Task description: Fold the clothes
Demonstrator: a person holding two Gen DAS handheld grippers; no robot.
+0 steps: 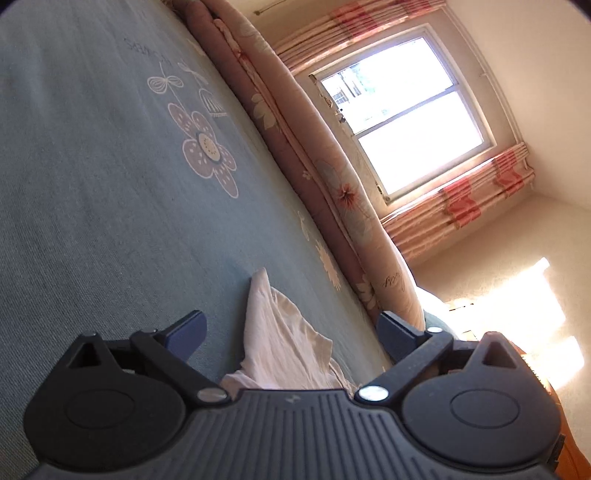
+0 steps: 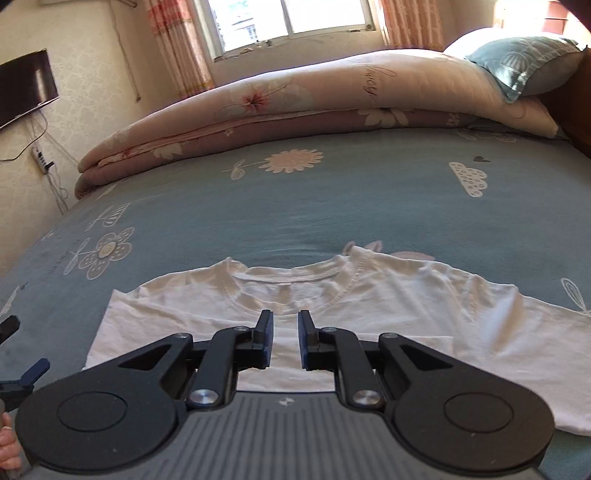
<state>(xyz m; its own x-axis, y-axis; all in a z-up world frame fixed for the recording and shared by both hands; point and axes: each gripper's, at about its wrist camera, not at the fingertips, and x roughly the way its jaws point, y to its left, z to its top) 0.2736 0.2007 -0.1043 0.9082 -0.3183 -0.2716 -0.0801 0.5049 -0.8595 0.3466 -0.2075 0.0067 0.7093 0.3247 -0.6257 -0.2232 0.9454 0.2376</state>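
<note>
A white T-shirt (image 2: 369, 306) lies spread on the blue-grey bed sheet (image 2: 295, 206), neckline away from me, one sleeve to the right. My right gripper (image 2: 285, 338) hovers over its middle just below the collar, jaws narrowly apart with nothing between them. In the left wrist view a raised fold of the same shirt (image 1: 280, 332) sits between the wide-open fingers of my left gripper (image 1: 290, 328), which grips nothing. The left gripper's blue fingertip (image 2: 35, 371) shows at the left edge of the right wrist view, beside the shirt's left side.
A folded pink floral quilt (image 2: 295, 107) lies along the far side of the bed, with a blue pillow (image 2: 528, 66) at its right end. A window (image 2: 288, 18) with pink curtains is behind. A wall TV (image 2: 26, 86) and power strip (image 2: 40, 158) are at left.
</note>
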